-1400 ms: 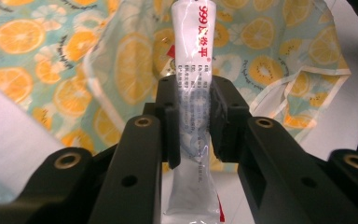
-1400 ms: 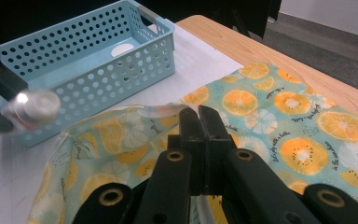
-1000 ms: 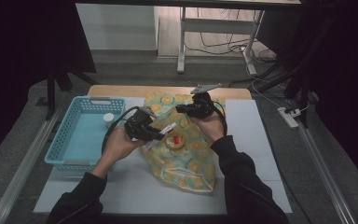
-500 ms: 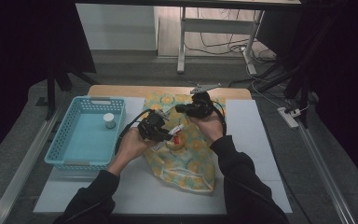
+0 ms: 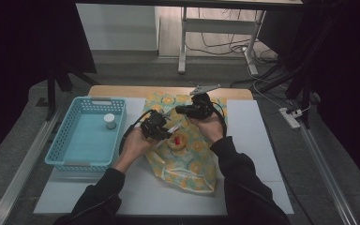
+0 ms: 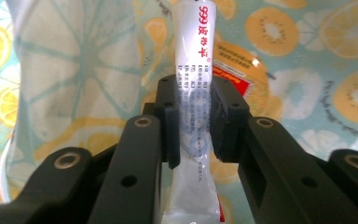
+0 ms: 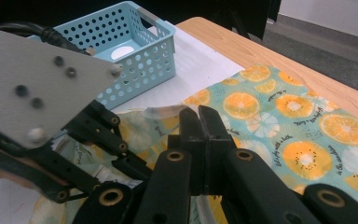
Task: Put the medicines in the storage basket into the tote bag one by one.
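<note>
A fruit-print bag [image 5: 187, 154] lies on the white mat, and a round red-topped item [image 5: 178, 140] shows at its mouth. My left gripper [image 5: 155, 126] hovers at the bag's left side, shut on a white tube. In the left gripper view the jaws [image 6: 193, 112] clamp the tube [image 6: 193, 51], printed with a red "999", around its middle; its far end points into the bag over an orange and red pack [image 6: 235, 77]. My right gripper [image 5: 194, 108] is at the bag's far edge. In the right gripper view it [image 7: 198, 119] is shut on the bag's rim [image 7: 163, 111], holding it up.
A blue perforated basket [image 5: 70, 140] stands to the left on the mat, with a small white jar [image 5: 109, 121] in it. The same basket [image 7: 135, 51] appears behind the left gripper's grey plate [image 7: 37, 79]. Bare wooden table edge [image 5: 122, 90] runs along the far side.
My left gripper has carried the tube rightward, from beside the basket to the bag's mouth. The right gripper has stayed at the bag's far edge.
</note>
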`<state>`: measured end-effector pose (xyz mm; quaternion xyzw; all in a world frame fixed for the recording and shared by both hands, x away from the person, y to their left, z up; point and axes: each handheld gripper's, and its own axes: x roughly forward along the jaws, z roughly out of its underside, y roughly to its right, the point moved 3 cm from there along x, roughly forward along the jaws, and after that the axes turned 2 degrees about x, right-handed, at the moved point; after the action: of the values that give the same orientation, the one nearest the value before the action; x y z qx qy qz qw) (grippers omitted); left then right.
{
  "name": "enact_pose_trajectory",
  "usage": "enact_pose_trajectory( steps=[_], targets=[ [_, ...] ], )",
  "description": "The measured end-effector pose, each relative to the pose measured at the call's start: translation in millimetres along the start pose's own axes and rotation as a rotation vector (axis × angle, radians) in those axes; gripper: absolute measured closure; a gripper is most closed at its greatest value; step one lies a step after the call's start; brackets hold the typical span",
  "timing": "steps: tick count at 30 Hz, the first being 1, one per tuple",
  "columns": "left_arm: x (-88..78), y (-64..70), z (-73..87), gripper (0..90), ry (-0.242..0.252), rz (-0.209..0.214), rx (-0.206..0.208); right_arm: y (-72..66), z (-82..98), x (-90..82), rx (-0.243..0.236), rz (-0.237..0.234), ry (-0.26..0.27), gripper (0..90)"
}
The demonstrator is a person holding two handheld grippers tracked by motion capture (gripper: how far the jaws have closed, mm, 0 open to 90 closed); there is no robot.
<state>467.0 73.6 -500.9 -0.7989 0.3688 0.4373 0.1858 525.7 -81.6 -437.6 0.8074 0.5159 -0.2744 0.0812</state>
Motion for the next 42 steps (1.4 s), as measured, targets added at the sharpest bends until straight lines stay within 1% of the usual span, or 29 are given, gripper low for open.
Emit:
enact_pose_trajectory(
  steps=[2, 4, 8, 9, 13, 16, 20, 23, 26, 30, 33, 35, 37, 40, 42],
  targets=[
    [3.3, -2.0, 0.7, 75.0, -0.006, -0.01, 0.005, 0.5, 0.6, 0.7, -0.002, 0.002, -0.002, 90.0],
    [6.9, -3.9, 1.7, 74.9, -0.015, -0.029, 0.01, 0.5, 1.4, 1.7, 0.003, 0.002, -0.004, 90.0],
    [14.7, -6.2, 3.2, 74.9, -0.025, -0.04, 0.003, 0.4, 2.5, 3.9, 0.004, 0.002, -0.009, 90.0],
    [16.3, -7.0, 3.7, 74.8, -0.03, -0.045, 0.01, 0.4, 2.7, 4.4, 0.003, 0.002, -0.011, 90.0],
    [21.3, -9.9, 4.7, 74.6, -0.029, -0.052, -0.005, 0.3, 3.9, 6.6, 0.004, 0.001, -0.016, 90.0],
    [23.4, -12.0, 5.9, 74.2, -0.034, -0.059, -0.007, 0.4, 4.8, 8.0, 0.002, 0.001, -0.018, 90.0],
    [23.5, -12.9, 7.1, 72.7, -0.022, -0.06, 0.0, 0.8, 4.8, 8.1, 0.003, 0.002, -0.018, 90.0],
    [19.7, -13.0, 6.0, 69.9, -0.002, -0.056, -0.001, 0.7, 4.5, 7.9, 0.006, 0.002, -0.016, 90.0],
    [14.9, -12.2, 4.9, 68.9, 0.007, -0.055, 0.003, 1.1, 4.3, 6.9, 0.008, 0.004, -0.014, 90.0],
    [9.2, -10.4, 4.5, 65.2, 0.029, -0.042, 0.004, 1.4, 4.3, 6.4, 0.008, 0.004, -0.01, 90.0],
    [5.9, -9.5, 5.2, 61.7, 0.04, -0.011, -0.006, 1.5, 4.7, 6.4, 0.01, 0.004, -0.013, 90.0],
    [3.3, -8.1, 5.7, 59.2, 0.049, 0.002, -0.004, 1.7, 4.9, 6.5, 0.012, 0.003, -0.013, 90.0],
    [-0.2, -6.9, 5.8, 55.9, 0.062, 0.009, -0.016, 1.9, 5.2, 6.8, 0.015, 0.004, -0.015, 90.0],
    [-7.0, -4.6, 6.4, 50.9, 0.098, 0.053, -0.03, 2.6, 5.7, 6.9, 0.015, 0.004, -0.015, 90.0],
    [-11.2, -3.4, 7.1, 46.5, 0.102, 0.066, -0.027, 2.9, 6.4, 6.9, 0.015, 0.005, -0.017, 90.0]
  ],
)
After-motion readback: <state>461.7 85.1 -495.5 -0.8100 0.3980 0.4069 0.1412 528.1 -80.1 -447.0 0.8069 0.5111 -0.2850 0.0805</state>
